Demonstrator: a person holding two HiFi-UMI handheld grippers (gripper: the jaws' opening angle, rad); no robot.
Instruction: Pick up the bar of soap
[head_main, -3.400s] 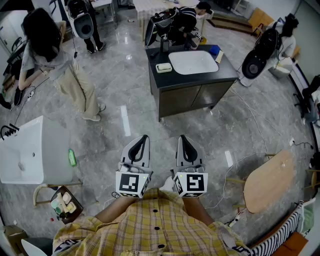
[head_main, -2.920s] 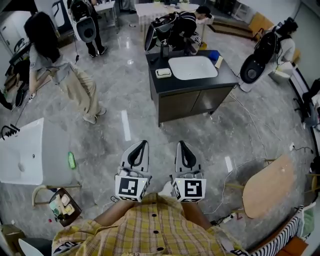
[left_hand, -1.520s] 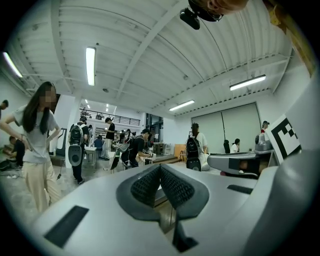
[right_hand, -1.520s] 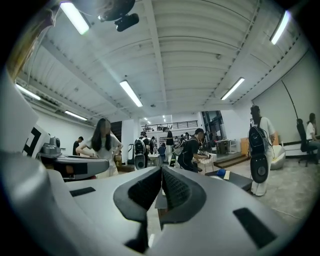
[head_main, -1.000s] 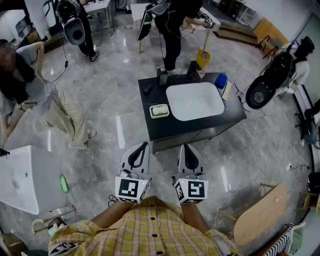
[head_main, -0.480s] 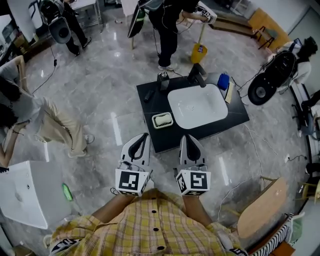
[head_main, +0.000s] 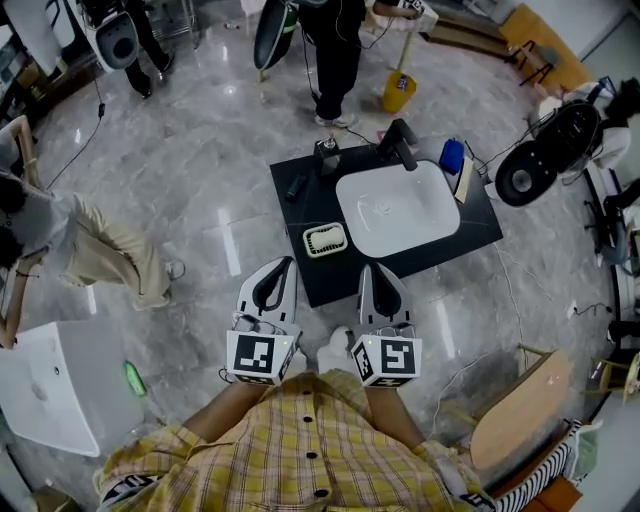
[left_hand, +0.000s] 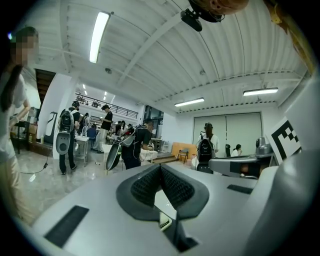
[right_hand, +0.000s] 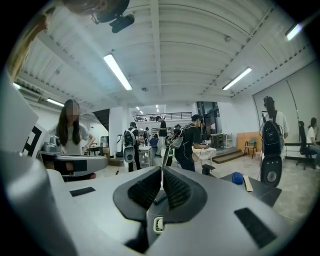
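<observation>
Your left gripper (left_hand: 160, 167) has its fingers (left_hand: 145, 187) clenched tip to tip with nothing between them. The same holds for your right gripper (right_hand: 161, 171): its fingers (right_hand: 178, 189) are pressed together and empty. Through the gap under each closed pair, a small pale soap dish shows ahead and below.

In the head view, your left gripper (head_main: 287, 262) and right gripper (head_main: 366, 270) point forward side by side, with their marker cubes close to your plaid shirt (head_main: 310, 450). The left tip sits at the near left edge of the black worktop (head_main: 315, 282), and the right tip overlaps its near edge.

The bar of soap (head_main: 326, 240) lies in the soap dish (head_main: 309, 245) on that worktop. It is just beyond the two tips and between their lines, touching neither. The dish rests beside the left rim of the white basin (head_main: 400, 215).

A dark tap (head_main: 400, 140) stands at the far side of the basin, and a blue object (head_main: 452, 157) lies to its right. The worktop stands on a grey marble floor (head_main: 200, 150). Beyond it stands a person in black (head_main: 335, 50), and another person (head_main: 90, 250) is at the left edge.
</observation>
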